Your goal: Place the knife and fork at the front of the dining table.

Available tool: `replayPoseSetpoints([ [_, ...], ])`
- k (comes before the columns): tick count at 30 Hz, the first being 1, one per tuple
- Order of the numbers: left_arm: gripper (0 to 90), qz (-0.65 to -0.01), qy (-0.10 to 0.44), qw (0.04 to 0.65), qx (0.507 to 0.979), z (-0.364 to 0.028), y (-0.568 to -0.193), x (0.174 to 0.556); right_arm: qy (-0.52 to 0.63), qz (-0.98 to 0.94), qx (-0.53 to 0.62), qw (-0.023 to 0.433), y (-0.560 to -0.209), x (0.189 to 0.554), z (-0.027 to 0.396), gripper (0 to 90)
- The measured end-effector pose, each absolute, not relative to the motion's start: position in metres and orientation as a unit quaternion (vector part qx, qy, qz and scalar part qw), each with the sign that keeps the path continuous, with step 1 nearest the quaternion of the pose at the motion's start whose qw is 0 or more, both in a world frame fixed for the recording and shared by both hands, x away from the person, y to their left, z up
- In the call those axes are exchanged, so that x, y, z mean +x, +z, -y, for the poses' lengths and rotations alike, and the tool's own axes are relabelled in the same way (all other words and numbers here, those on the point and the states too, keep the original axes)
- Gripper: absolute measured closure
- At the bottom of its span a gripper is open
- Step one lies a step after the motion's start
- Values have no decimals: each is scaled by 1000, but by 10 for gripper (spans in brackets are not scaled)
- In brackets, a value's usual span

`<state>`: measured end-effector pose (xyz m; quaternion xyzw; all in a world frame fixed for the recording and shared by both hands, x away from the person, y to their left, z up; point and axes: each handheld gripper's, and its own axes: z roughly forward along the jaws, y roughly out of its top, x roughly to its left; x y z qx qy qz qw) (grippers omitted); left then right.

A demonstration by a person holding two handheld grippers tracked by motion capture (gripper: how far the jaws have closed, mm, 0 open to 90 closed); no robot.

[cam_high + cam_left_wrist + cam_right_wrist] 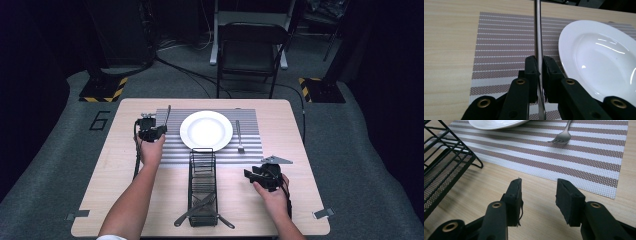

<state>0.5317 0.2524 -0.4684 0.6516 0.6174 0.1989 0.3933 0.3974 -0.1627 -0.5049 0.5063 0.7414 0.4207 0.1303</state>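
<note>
My left gripper (151, 131) (538, 67) is shut on a thin metal utensil (167, 115) (537, 30). Seen edge-on, it looks like a knife, and it points away over the striped placemat (172, 150) (504, 37) just left of the white plate (206, 130) (599, 55). A fork (239, 136) (562, 136) lies on the mat right of the plate. My right gripper (252, 175) (539, 192) hovers open over bare wood near the mat's near right corner, with nothing between its pads.
A black wire caddy (202, 185) (441, 162) stands at the front middle of the table, with utensils (200, 212) sticking out at its near end. A folding chair (250, 50) stands beyond the far edge of the table.
</note>
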Motion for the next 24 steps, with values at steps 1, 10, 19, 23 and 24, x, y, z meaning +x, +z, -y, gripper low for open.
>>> replayPoseSetpoints([
  [1, 828, -618, 201, 394, 650, -252, -469, 532, 421, -740, 508, 129, -505, 397, 163, 558],
  [10, 828, -645, 198, 386, 630, -243, -480, 537, 421, -738, 511, 134, -505, 397, 165, 558],
  [19, 827, -671, 194, 363, 616, -235, -497, 547, 422, -736, 513, 130, -505, 395, 164, 558],
  [23, 827, -675, 192, 353, 619, -233, -503, 549, 422, -738, 510, 129, -505, 396, 164, 558],
  [24, 827, -676, 193, 352, 618, -232, -504, 549, 422, -738, 510, 129, -505, 396, 164, 558],
])
